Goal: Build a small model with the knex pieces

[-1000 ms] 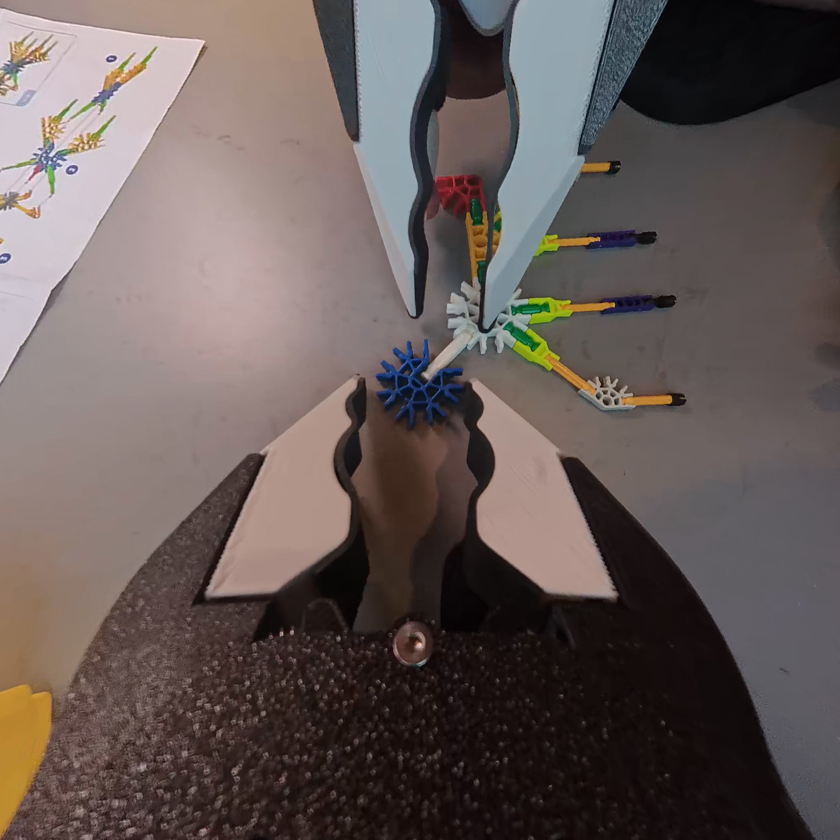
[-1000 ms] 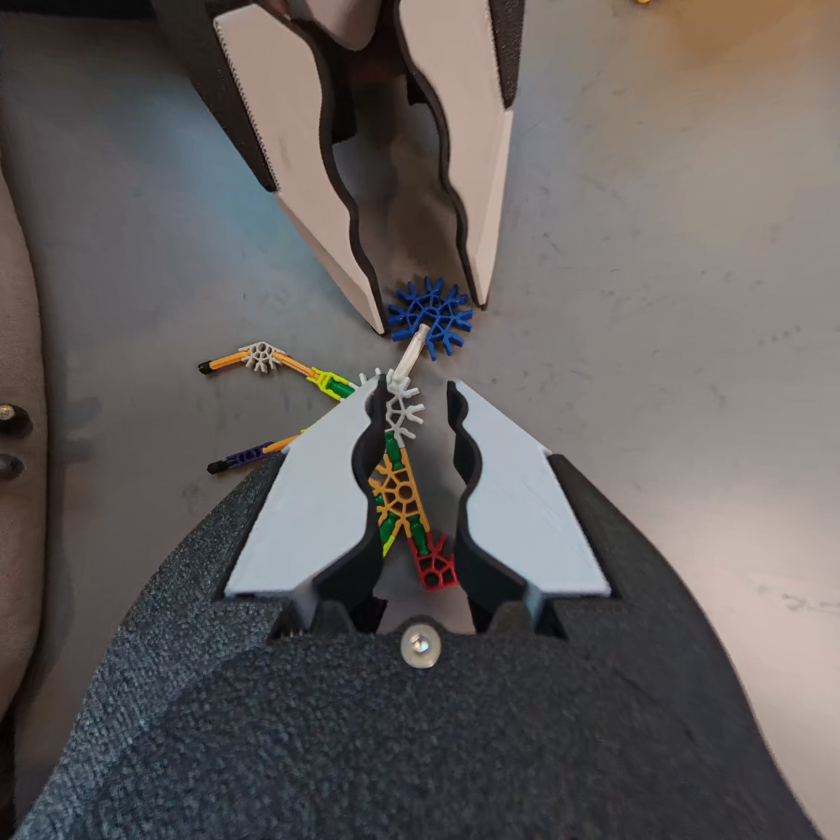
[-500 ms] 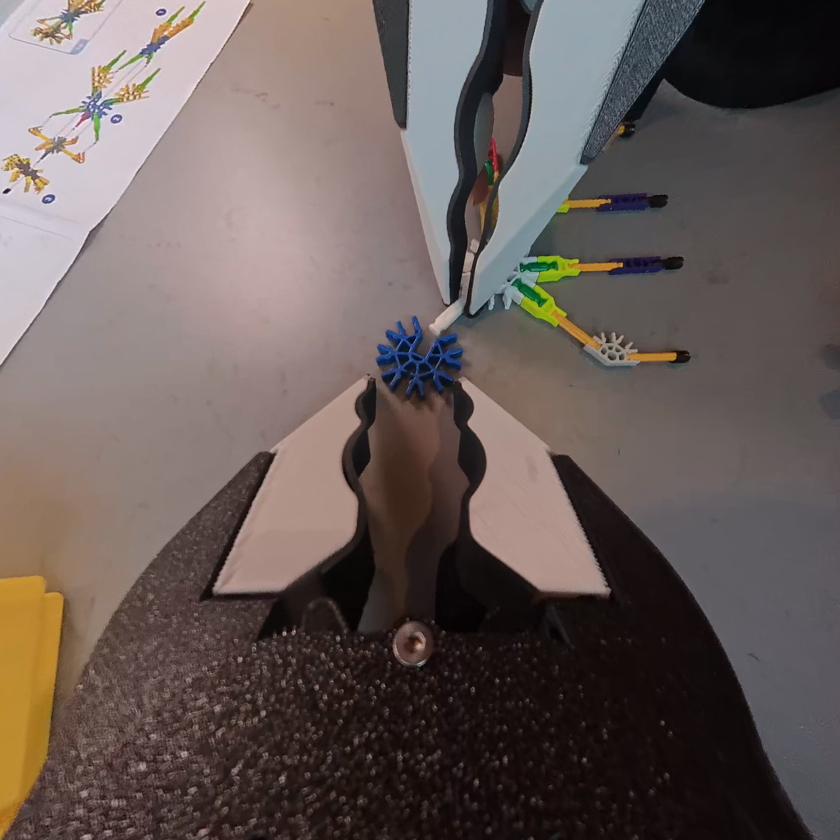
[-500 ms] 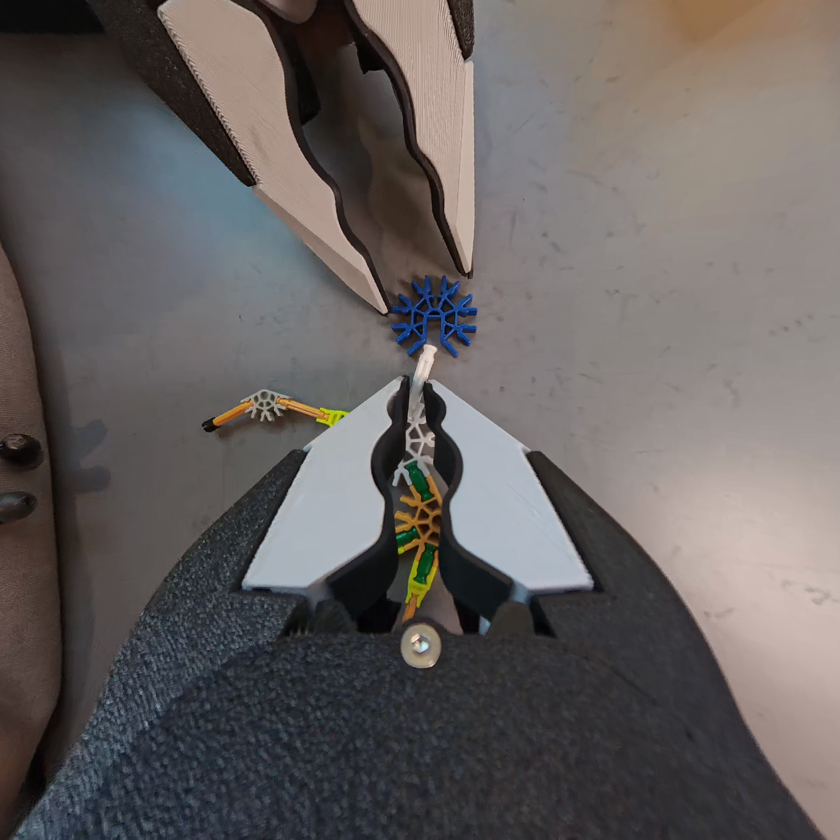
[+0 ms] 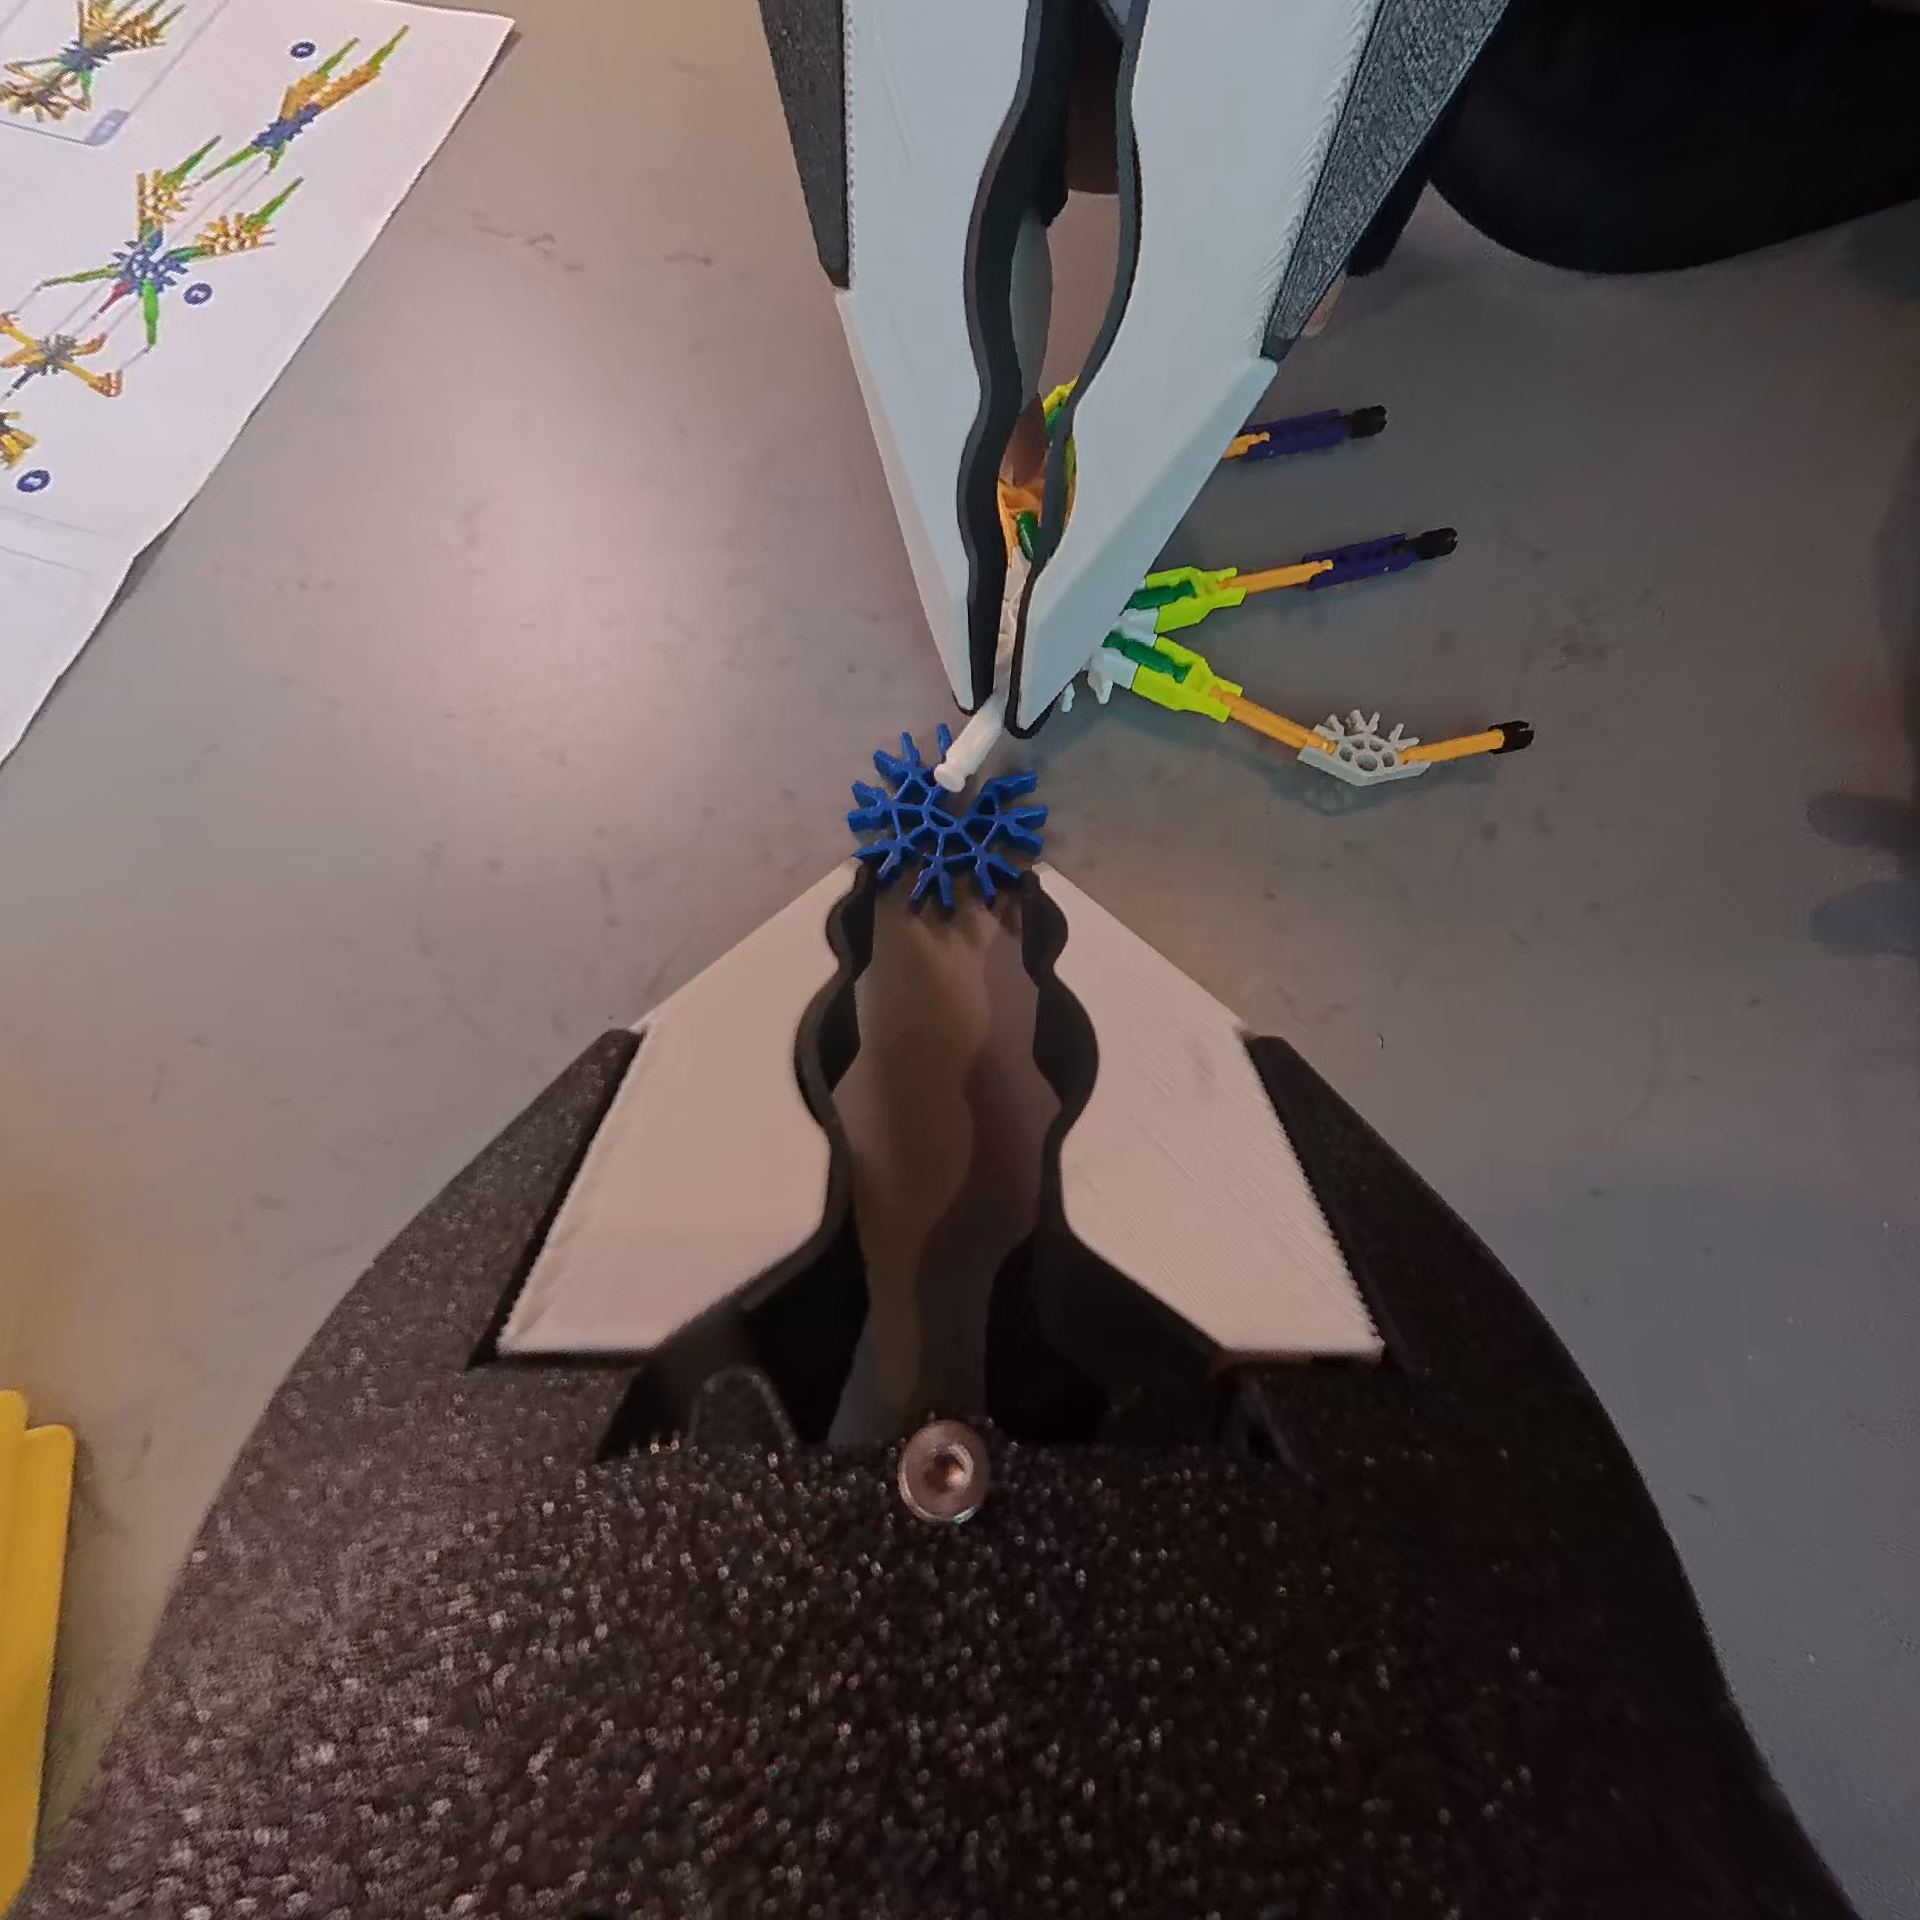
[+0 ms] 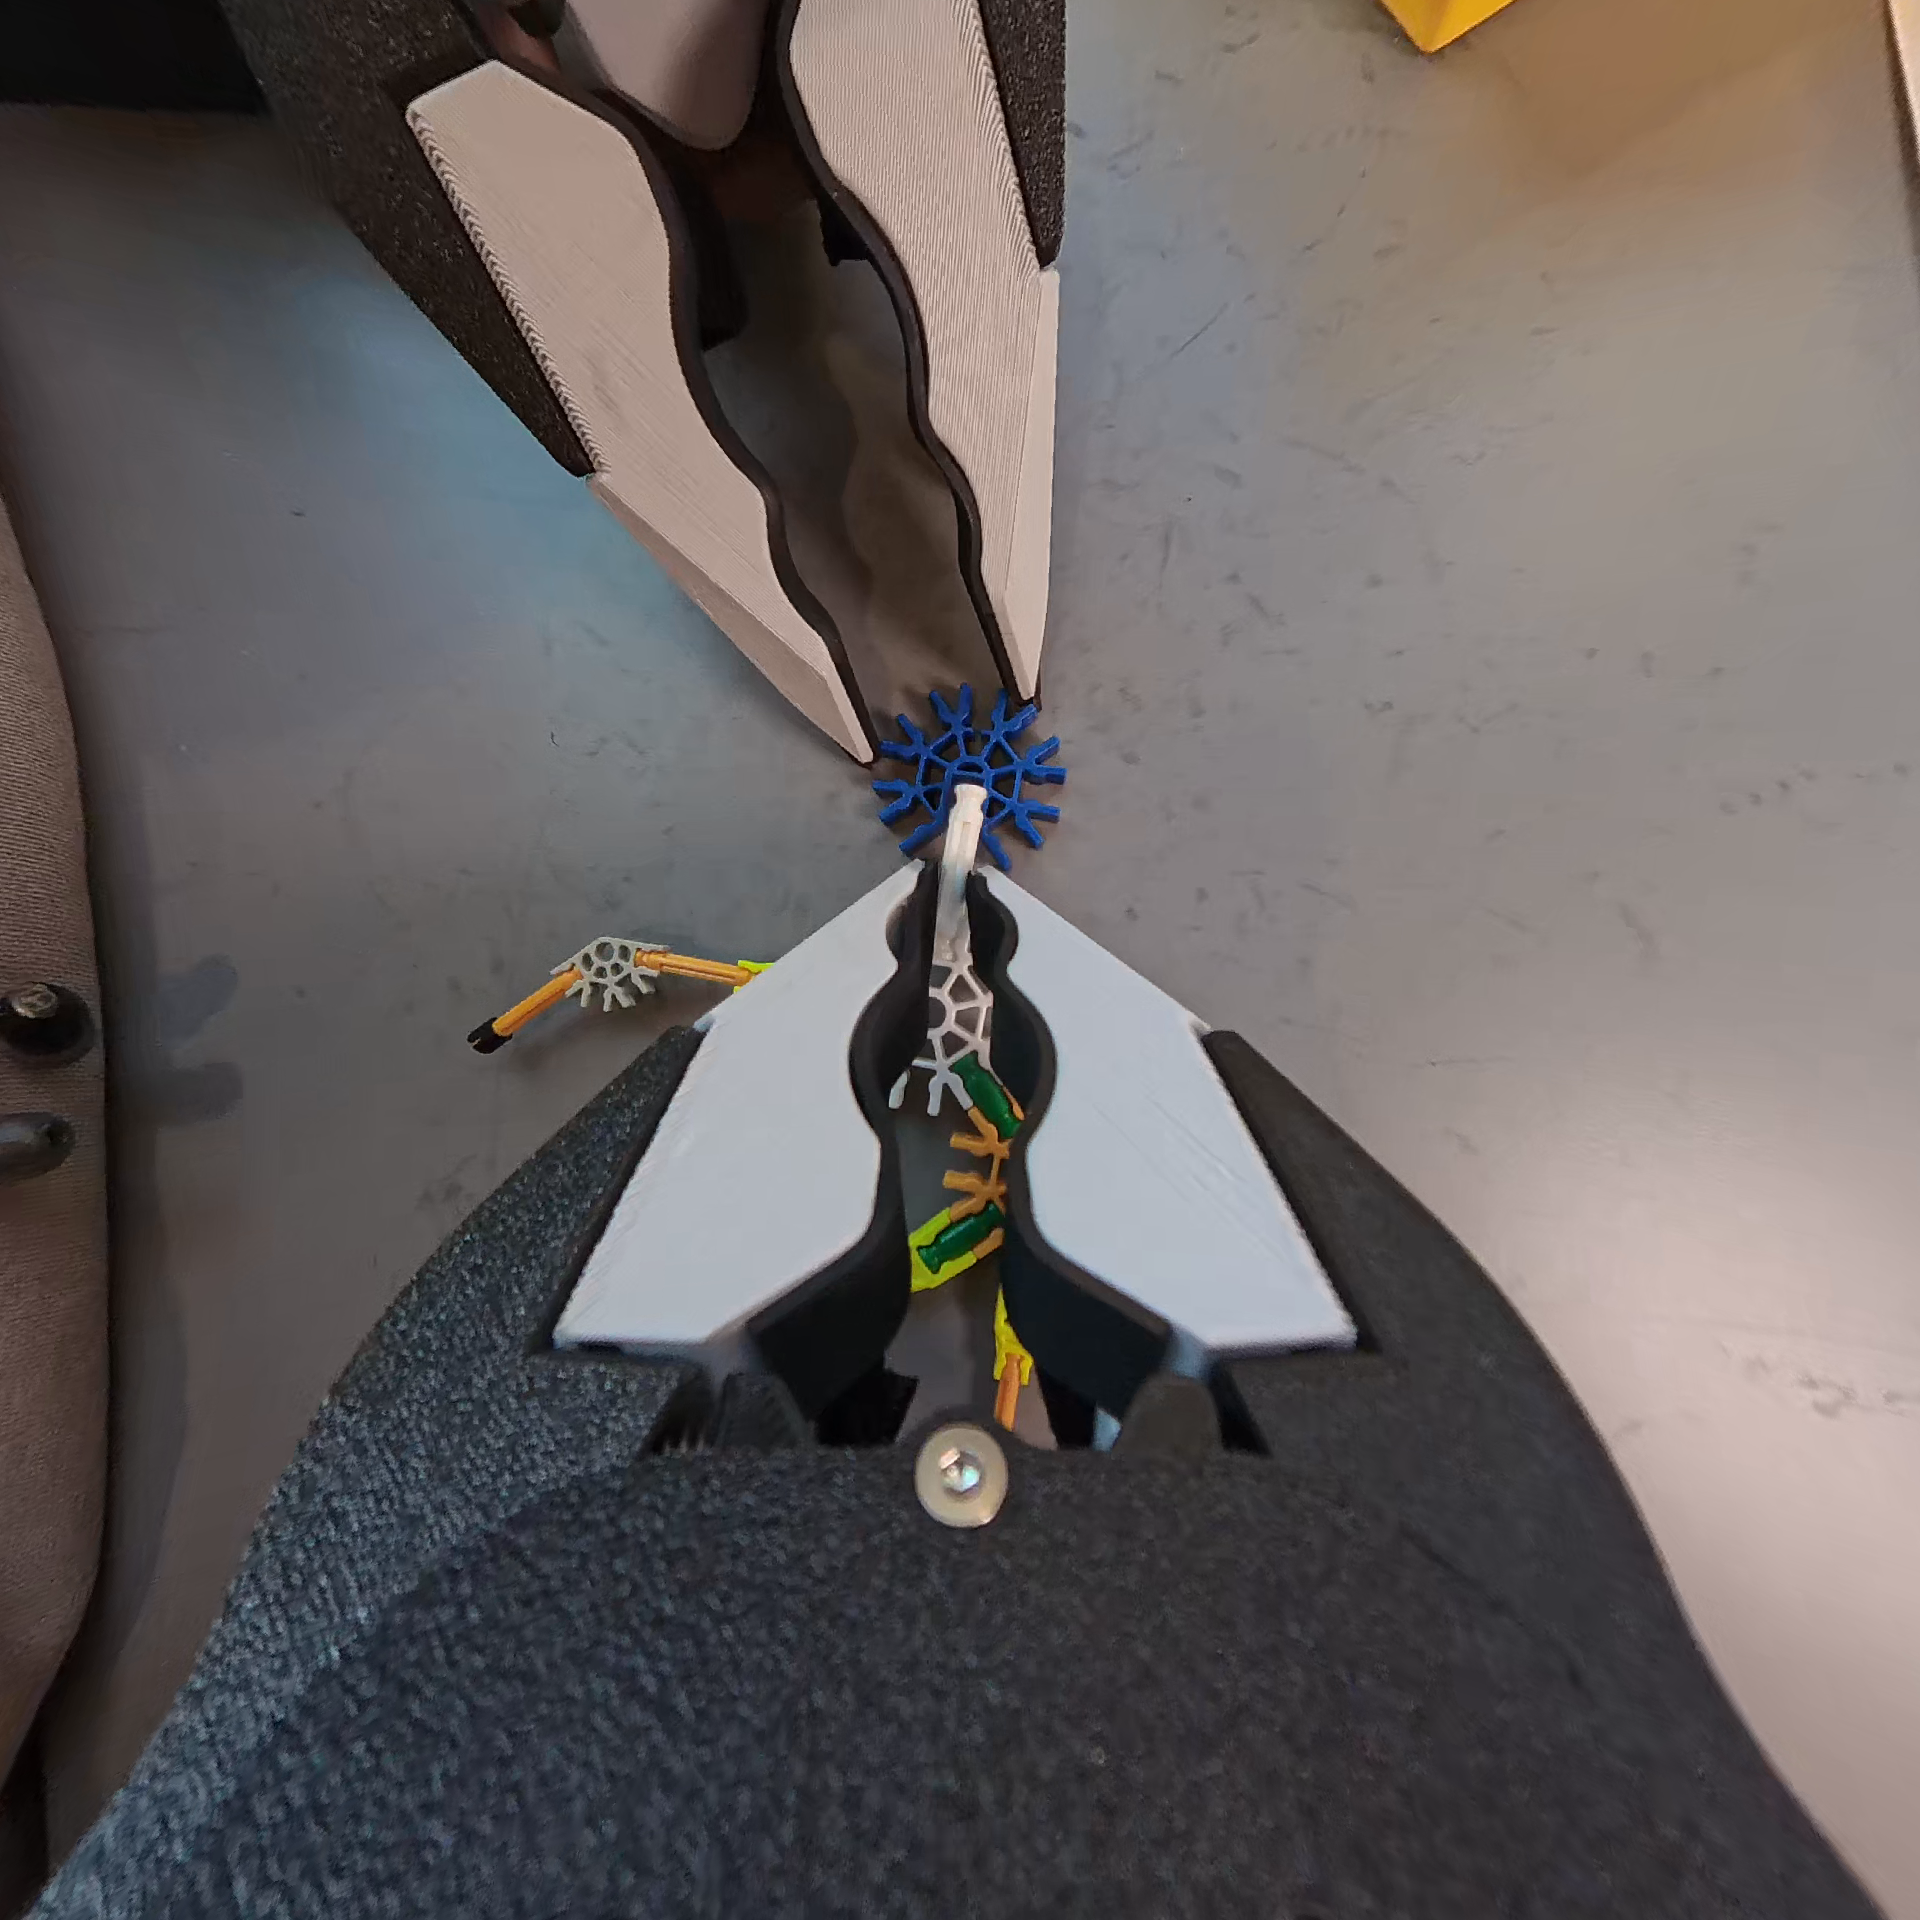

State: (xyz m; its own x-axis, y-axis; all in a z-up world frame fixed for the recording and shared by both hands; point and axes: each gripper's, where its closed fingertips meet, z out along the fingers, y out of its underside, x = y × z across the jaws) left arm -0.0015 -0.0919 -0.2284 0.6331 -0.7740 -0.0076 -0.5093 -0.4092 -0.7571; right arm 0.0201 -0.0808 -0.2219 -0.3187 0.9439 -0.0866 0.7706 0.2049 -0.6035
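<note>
A blue snowflake connector [image 5: 940, 826] lies flat on the grey table [image 5: 520, 727]. My left gripper [image 5: 945, 878] is open, narrowed to about the connector's width, with its tips at the connector's near edge on both sides. My right gripper [image 6: 948, 873] is shut on a multicoloured rod-and-connector assembly [image 6: 951, 1023] and grips it at its white connector. The assembly's white rod [image 6: 961, 831] sticks out past the right tips and its end rests on the blue connector [image 6: 909, 774]. In the left wrist view the right gripper [image 5: 997, 712] comes in from the top, with the white rod [image 5: 966, 753] at its tips.
The assembly's arms fan out on the table, with lime clips, orange rods, purple pieces and a grey connector [image 5: 1361, 743], which also shows in the right wrist view [image 6: 613, 971]. A printed instruction sheet [image 5: 156, 260] lies far left. A yellow object [image 5: 26, 1558] sits at the near left edge. My left and right fingertips are right by each other.
My right gripper has shut on the assembly and brought its white rod onto the blue connector. My left gripper's jaws have narrowed a little around that connector.
</note>
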